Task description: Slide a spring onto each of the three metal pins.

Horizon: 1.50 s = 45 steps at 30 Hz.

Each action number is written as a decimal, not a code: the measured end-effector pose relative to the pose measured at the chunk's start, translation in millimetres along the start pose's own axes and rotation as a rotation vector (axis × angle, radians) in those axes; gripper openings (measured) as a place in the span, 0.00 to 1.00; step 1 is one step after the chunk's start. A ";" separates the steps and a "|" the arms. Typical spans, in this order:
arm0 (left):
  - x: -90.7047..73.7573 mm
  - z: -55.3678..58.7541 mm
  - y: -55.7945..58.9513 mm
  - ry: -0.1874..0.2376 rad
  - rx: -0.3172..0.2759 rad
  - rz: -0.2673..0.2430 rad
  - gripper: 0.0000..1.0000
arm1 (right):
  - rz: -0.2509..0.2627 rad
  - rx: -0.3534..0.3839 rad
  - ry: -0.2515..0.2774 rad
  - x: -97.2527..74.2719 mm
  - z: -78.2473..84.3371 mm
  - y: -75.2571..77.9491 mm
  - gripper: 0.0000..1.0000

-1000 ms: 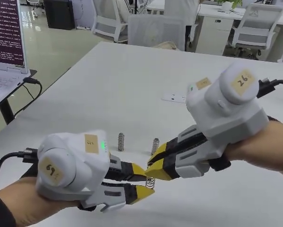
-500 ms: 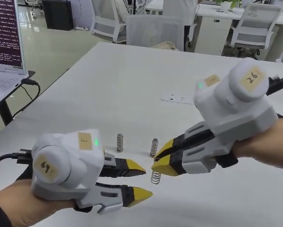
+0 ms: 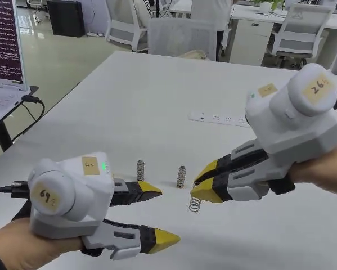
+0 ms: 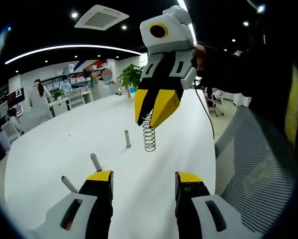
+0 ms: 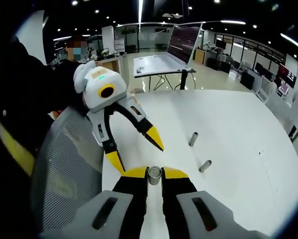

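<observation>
Since a second ago the grippers have drawn apart: my left gripper (image 3: 168, 215) has backed away with its jaws spread wide and empty. My right gripper (image 3: 197, 190) has carried the spring (image 3: 194, 203) clear, clamped on its top coils so it hangs over the table (image 3: 129, 95). In the left gripper view, what I take for the bare pin (image 4: 127, 139) stands just beside the spring's lower end, and that is my target. I'd keep the spring upright, centre its open end over the pin tip, lower straight, and let go only once the coils are seated. Just beyond the spring stand the first loaded pin (image 3: 140, 170) and the second loaded pin (image 3: 181, 176) — near enough to knock. Well beyond the spring lies a power strip (image 3: 219, 118); a laptop (image 3: 2, 50) sits far to its left.
</observation>
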<state>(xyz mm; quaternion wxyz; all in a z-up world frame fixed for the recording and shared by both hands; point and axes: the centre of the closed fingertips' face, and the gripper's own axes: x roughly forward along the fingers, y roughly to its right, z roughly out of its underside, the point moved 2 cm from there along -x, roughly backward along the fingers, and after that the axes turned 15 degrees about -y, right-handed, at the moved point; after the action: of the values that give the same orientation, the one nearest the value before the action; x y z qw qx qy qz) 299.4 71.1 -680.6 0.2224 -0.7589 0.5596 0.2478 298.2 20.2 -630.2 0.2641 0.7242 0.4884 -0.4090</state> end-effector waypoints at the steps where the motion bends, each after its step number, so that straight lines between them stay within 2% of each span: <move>1: -0.4 0.8 -1.5 0.001 -0.009 -0.005 0.47 | 0.002 0.002 0.001 -0.6 0.3 0.7 0.07; 12: -0.4 23.3 -10.2 -0.008 -0.046 -0.027 0.62 | 0.016 0.026 0.011 -2.2 4.7 7.6 0.07; 20: 0.3 36.1 -19.4 -0.030 -0.055 -0.066 0.67 | 0.032 0.044 0.017 -3.7 7.9 14.9 0.07; 25: -0.6 45.3 -24.4 -0.034 -0.086 -0.082 0.67 | 0.046 0.059 0.020 -7.3 12.2 21.8 0.07; 37: -5.1 51.2 -29.5 -0.029 -0.117 -0.109 0.69 | 0.102 0.113 0.040 -25.3 21.7 47.8 0.07; 45: -4.5 51.7 -28.7 -0.034 -0.113 -0.110 0.69 | 0.179 0.166 0.053 -42.5 33.2 78.3 0.07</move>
<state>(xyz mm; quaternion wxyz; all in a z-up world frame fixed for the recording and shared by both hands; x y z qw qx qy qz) 319.3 114.1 -716.3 0.2020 -0.7954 0.4984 0.2795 351.4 -56.6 -612.9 0.2258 0.7947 0.3931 -0.4037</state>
